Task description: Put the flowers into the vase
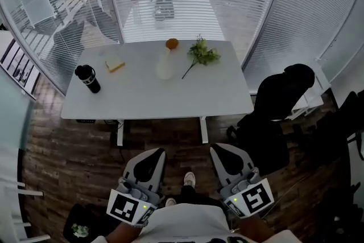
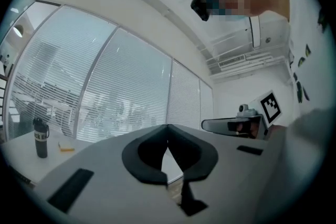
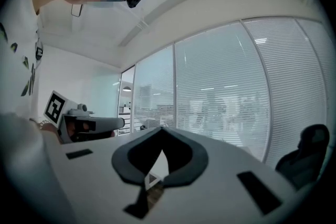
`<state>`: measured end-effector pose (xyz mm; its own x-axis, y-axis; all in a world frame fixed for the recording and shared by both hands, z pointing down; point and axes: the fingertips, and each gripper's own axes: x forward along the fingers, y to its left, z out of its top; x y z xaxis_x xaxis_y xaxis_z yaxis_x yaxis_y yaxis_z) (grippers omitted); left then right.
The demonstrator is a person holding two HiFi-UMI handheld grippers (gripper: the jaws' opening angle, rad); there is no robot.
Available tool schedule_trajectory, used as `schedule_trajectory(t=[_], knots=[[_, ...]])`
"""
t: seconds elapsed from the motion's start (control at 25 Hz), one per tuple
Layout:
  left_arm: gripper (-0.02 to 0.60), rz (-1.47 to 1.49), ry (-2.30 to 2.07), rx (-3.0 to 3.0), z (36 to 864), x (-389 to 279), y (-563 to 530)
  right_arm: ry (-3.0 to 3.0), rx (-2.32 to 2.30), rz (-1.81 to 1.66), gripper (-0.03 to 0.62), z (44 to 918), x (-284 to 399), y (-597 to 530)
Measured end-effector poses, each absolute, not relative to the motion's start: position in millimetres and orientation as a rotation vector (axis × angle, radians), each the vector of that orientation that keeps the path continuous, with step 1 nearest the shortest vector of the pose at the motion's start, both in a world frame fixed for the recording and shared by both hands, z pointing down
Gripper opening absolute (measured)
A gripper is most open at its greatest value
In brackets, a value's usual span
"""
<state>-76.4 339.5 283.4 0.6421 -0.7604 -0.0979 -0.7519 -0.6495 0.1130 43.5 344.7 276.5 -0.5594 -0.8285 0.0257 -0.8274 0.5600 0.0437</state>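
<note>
A sprig of green flowers (image 1: 202,54) lies on the far right part of the white table (image 1: 153,99). A white vase (image 1: 165,67) stands just left of its stem, near the table's middle. Both grippers are held low and close to my body, well short of the table and level. My left gripper (image 1: 157,152) is shut with nothing in it, its dark pads meeting at the tip (image 2: 167,128). My right gripper (image 1: 216,148) is likewise shut and empty (image 3: 161,130). Each gripper view shows the other gripper (image 2: 231,124) (image 3: 92,124) beside it.
A black bottle (image 1: 86,78) stands at the table's left end, with a yellow block (image 1: 114,65) behind it and an orange object (image 1: 172,43) at the far edge. A black office chair (image 1: 278,111) sits right of the table. Blinds cover glass walls behind. The floor is dark wood.
</note>
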Motion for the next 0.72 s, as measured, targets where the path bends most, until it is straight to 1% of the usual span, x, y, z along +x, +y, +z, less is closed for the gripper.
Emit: schedule_trajectory(t=[0.36,0.72], knots=[[0.014,-0.205,-1.316,2.778,276,-22,265,-2.743,1.437,-0.019,0.009,276,100,271],[0.014,-0.211,-1.368,2.757,273,7,219,-2.773,1.364,-0.034,0.009,272,124,227]])
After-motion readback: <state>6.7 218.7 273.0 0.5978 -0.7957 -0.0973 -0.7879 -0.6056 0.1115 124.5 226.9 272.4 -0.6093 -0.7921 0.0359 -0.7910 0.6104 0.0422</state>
